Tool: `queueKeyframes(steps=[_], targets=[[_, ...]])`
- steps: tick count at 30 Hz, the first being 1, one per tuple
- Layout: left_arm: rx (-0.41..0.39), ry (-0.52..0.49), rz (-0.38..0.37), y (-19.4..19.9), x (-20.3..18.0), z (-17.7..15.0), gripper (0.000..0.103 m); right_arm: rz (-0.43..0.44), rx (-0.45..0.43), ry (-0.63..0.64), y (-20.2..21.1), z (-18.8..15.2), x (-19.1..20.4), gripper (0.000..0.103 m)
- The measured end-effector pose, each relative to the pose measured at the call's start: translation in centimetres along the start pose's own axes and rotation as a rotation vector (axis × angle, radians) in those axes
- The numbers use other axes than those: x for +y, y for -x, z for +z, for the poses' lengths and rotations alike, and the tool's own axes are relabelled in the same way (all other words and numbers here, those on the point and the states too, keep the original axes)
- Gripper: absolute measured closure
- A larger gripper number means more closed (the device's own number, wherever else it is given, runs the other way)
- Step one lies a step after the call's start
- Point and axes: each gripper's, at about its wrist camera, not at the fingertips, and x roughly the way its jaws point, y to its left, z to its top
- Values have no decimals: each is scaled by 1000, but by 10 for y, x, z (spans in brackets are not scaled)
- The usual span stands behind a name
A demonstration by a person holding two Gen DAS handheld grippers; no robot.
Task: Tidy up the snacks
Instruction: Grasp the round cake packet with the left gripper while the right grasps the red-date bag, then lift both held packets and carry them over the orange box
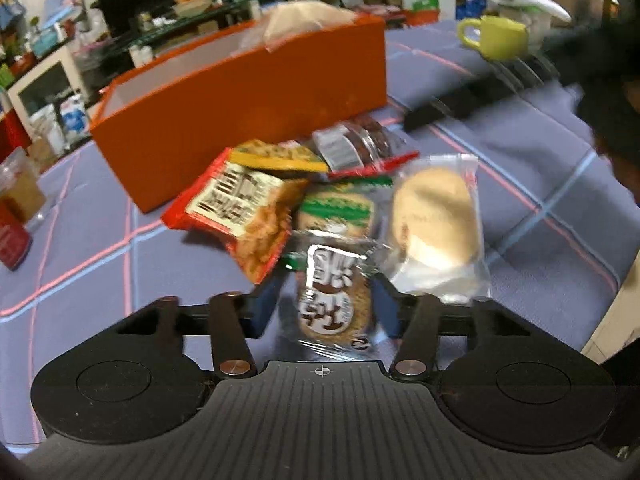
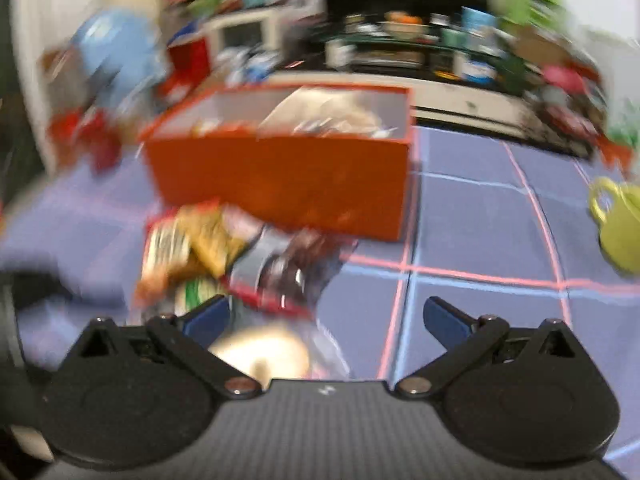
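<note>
A brown cracker packet is sitting between the blue pads of the left gripper, whose fingers are closing in on its sides — whether they are pressing on it yet is hard to tell. Just beyond it, a pale round biscuit pack, a red snack bag and other snacks are lying heaped on the purple checked cloth, close in front of the orange box. The right gripper is hanging wide open — nothing held — above the pale biscuit; its view is blurred.
</note>
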Motion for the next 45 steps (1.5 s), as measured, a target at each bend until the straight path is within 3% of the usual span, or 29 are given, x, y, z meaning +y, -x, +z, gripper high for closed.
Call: queueKeyframes(steps=[1,7,12,14,15,16,27,33,41,45], targets=[[-2,7,-11,-1,-1,1,89,-4,-6,-36,-7,5,0,1],[-6,-4,-12,-2,-4,2,94,-60,45,-158,-53,27,13,1],[-28,-47,-8,-1,-8,1,94,-90,184,-154,-96,26,25,1],[-23,-51,-15,-1,-7,1,96,-155,192,-57,-103,24,31,18],[-17,-41,-19,-1,-5,2,97,-156,181,-20,-101,24,32,34],[-11,-25,-18,0,-2,1,97,-144,180,-10,-97,26,30,44],[-53,15,20,21,6,2,100,-90,200,-33,-66,13,-20,45],[-122,50,73,34,10,10,100,-105,93,57,-31,19,-6,45],[-147,194,207,38,35,17,100,-73,-71,158,9,30,29,45],[-123,247,281,37,44,20,100,-60,-98,204,16,26,44,45]])
